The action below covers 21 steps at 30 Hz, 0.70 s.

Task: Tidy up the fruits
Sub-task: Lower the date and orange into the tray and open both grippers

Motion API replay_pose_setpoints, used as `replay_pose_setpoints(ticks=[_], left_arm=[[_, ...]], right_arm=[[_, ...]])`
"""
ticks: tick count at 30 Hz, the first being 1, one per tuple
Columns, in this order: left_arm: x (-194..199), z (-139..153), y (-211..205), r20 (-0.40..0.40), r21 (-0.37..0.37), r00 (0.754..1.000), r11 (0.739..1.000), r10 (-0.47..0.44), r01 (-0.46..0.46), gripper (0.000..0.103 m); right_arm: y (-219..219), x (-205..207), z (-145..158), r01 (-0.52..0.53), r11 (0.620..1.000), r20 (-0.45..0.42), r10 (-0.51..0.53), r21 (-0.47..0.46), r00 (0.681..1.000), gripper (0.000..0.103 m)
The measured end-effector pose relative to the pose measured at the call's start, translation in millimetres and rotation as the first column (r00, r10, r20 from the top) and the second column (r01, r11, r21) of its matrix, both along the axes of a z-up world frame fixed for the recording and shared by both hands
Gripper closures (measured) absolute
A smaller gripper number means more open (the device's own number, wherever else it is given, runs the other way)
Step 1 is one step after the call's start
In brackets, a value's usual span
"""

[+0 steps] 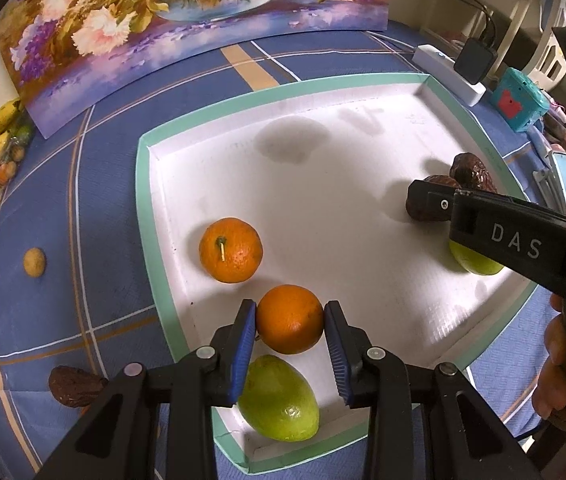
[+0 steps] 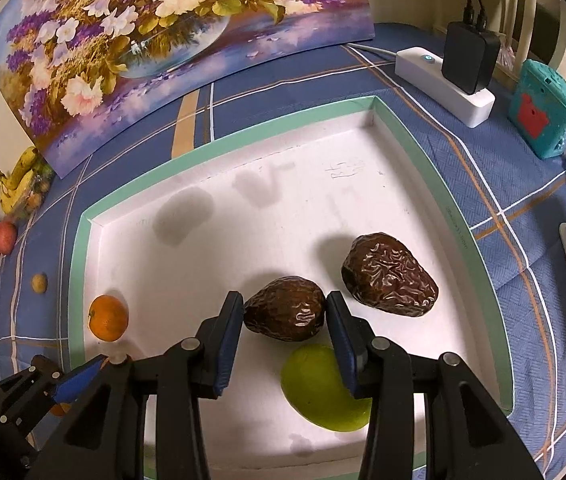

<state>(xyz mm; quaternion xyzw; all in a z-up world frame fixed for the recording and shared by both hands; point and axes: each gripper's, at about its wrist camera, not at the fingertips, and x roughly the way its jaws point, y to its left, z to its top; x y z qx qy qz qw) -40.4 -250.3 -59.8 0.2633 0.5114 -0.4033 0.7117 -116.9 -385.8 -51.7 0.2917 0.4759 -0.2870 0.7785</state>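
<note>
The left gripper (image 1: pixel 290 322) clenches an orange (image 1: pixel 290 319) just over the tray's (image 1: pixel 143 216) near-left corner, blue pads (image 1: pixel 243 344) pressing both its sides. A second orange (image 1: pixel 230 250) sits on the tray floor just beyond it, along the left wall, and a green mango (image 1: pixel 279 398) lies below the held fruit, close to the near edge. The right gripper (image 2: pixel 285 312) grasps a brown wrinkled fruit (image 2: pixel 285 308) near the tray's right side; another brown fruit (image 2: pixel 390 276) rests just beyond it toward the right wall, and a second green mango (image 2: pixel 319 392) lies nearer the near edge.

The tray looks to be sorted by kind: oranges left, brown fruits right. Both hands seem to be at the set-down step. To do it well, lower each fruit until it bears on the tray floor before letting the jaws part, since both fruits are rounded and may roll. Place the orange beside its twin without knocking it, and clear of the mango underneath. The brown fruit should settle next to its partner, not on top of the green mango. Part the jaws only a little, then lift straight up so the pads do not drag the fruit.

Still outside on the cloth (image 1: pixel 95 184): a brown fruit (image 1: pixel 75 386) off the near-left corner and a small yellow fruit (image 1: pixel 34 262) off the left edge.
</note>
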Motion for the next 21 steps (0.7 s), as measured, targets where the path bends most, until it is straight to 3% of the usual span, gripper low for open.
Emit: replay_pose_setpoints(ticks=[14, 16, 21], left_arm=[[2, 10, 2, -0.003, -0.011, 1.0, 1.0, 0.0, 0.0, 0.062], [1, 17, 3, 0.007, -0.024, 1.0, 1.0, -0.007, 0.007, 0.062], [2, 38, 9, 0.023, -0.076, 1.0, 0.997, 0.0, 0.001, 0.061]], right_arm=[[1, 4, -1, -0.009, 1.0, -0.014, 0.009, -0.011, 1.0, 0.056], [2, 4, 1, -0.011, 1.0, -0.015, 0.011, -0.016, 1.0, 0.05], [4, 1, 16, -0.01, 0.999, 0.01, 0.01, -0.047, 1.0, 0.049]])
